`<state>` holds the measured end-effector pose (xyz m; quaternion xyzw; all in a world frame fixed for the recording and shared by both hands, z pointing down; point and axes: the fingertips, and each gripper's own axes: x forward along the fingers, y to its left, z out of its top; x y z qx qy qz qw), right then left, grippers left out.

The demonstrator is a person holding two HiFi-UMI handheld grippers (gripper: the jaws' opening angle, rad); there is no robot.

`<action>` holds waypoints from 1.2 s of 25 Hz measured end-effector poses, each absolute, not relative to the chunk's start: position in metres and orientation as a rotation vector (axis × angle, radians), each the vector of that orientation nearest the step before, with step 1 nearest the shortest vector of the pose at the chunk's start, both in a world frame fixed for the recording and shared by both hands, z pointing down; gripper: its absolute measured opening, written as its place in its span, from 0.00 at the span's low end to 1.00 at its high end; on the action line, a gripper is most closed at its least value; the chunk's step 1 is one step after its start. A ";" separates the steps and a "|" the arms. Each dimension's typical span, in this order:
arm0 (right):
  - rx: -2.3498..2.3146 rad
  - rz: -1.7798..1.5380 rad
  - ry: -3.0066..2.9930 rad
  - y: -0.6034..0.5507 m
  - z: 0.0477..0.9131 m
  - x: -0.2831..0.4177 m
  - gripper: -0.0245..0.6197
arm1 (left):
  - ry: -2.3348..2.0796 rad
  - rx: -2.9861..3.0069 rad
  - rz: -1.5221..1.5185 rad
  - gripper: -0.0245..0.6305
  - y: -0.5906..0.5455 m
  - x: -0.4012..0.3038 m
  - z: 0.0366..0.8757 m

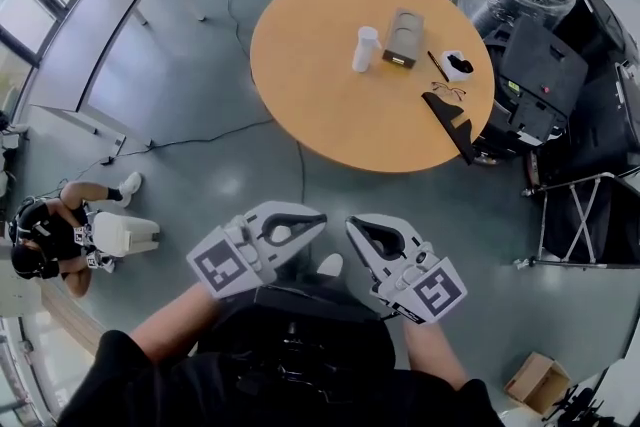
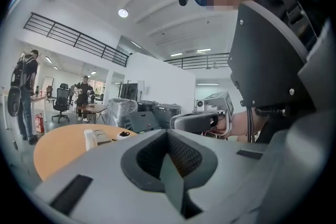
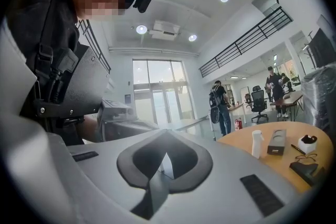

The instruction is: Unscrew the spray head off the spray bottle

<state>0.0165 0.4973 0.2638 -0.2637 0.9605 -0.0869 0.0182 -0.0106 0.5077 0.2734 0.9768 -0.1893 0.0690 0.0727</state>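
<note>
Jaws, left gripper [image 1: 316,219]: closed tip to tip, nothing in them. Jaws, right gripper [image 1: 353,226]: likewise pressed together and empty. We hold both low in front of our body, tips turned toward each other and near together, over the floor [image 1: 200,85].

Task item: one white spray bottle [image 1: 366,49], upright on the round wooden bench [image 1: 330,115], well apart from both grippers and toward the bench's far side.

On the same bench we list:
- a grey box [image 1: 404,38], just beside the bottle on its right;
- a thin dark stick [image 1: 437,66];
- a small white holder [image 1: 457,65] with something black in it;
- a pair of spectacles [image 1: 449,92];
- a black wedge-shaped piece [image 1: 450,121] at the right rim.

Between us and the bench: grey floor, crossed by a dark cable [image 1: 200,137] that runs up to the bench's near edge.

Surroundings:
- a person [image 1: 50,235] crouched on the floor at our left;
- a long grey table [image 1: 95,25] beyond;
- dark equipment [image 1: 540,75] close against the bench's right side;
- a cardboard box [image 1: 537,380] at lower right.
</note>
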 end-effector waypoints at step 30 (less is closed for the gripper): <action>-1.194 -0.232 2.902 0.342 0.266 -0.129 0.05 | -0.270 2.996 0.082 0.04 0.340 -0.157 0.268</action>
